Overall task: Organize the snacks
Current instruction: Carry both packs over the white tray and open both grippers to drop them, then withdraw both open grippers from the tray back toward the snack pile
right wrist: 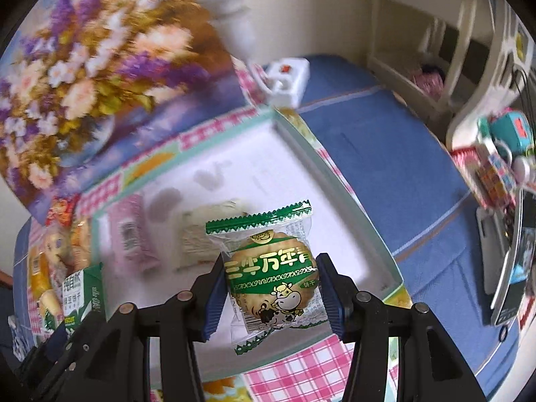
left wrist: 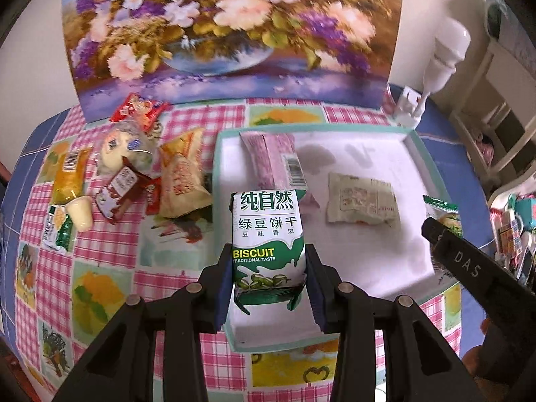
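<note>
The left tongs [left wrist: 269,278] are clamped on a green-and-white mung bean biscuit packet [left wrist: 268,241], its blue pads [left wrist: 225,288] pressing both sides, the packet upright over the near left part of the white tray [left wrist: 415,154]; the right tongs [right wrist: 272,289] are clamped on a clear round cracker packet [right wrist: 273,278] with a green serrated top and a cartoon cow, held above the tray's near edge. Inside the tray lie a pink wrapper [left wrist: 274,157] with a barcode and, just beside it, a pale beige packet [left wrist: 363,199]; two grey stains mark the tray floor behind them. Left of the tray, on the checked cloth covering the surface [left wrist: 187,124], sits a loose heap of snacks [left wrist: 134,171]: red wrappers, a yellow packet, triangular pouches. A floral painting [left wrist: 231,23] stands behind; a white lamp [left wrist: 442,57] rises at the right.
</note>
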`<state>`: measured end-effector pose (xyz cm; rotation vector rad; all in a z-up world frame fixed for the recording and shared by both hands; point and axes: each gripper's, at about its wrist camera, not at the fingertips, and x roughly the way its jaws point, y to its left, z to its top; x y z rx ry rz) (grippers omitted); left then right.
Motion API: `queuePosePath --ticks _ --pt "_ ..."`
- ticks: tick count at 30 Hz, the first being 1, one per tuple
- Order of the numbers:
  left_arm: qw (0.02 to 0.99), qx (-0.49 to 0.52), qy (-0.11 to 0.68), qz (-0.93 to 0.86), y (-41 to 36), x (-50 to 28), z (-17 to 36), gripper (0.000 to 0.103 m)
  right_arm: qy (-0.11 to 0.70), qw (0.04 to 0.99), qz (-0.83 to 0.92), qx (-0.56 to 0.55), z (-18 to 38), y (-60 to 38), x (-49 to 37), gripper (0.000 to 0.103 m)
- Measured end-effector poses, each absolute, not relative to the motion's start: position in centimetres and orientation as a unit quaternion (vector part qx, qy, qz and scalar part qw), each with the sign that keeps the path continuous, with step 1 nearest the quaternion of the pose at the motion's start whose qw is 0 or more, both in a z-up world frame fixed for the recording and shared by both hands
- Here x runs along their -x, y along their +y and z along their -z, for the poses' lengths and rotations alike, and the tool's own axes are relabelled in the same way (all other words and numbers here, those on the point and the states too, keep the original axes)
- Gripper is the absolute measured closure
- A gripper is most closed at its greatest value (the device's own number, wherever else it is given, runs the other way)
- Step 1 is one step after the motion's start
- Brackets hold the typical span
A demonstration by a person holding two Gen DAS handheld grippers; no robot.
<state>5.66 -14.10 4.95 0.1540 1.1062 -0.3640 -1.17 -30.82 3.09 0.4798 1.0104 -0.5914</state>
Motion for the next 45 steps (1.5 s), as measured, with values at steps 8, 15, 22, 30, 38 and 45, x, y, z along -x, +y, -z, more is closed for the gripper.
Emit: queuePosePath --ticks 8,15,22,30,38,45 --pt "0.827 -0.085 0.526 0.178 -15.2 -5.7 -3.4 0.062 0.479 0.786 0.306 -0.242 -1.8 -33.3 2.0 0.049" --pt "0.829 -0.098 0.516 0.191 -15.8 -5.4 -3.7 0.062 0.480 0.781 0.312 -0.249 -1.5 -33.9 2.1 0.049" --pt "0.831 -0.092 0.514 0.190 -15.3 -5.6 -4.2 0.058 0.482 0.782 0.310 -0.246 -1.5 -33.6 2.1 0.048" --pt "0.838 -0.069 0.519 0.155 -13.1 -6.6 -4.5 0.035 0.486 0.781 0.304 -0.246 -1.1 -33.5 1.9 0.039" --pt "0.837 -0.021 0.538 0.101 -9.7 -8.3 -4.1 0.022 0.485 0.786 0.298 -0.241 -1.6 -33.3 1.8 0.028" --pt "0.841 0.016 0.539 0.045 -6.4 -9.3 -4.1 0.012 0.481 0.796 0.286 -0.230 -2.2 -32.2 1.3 0.016"
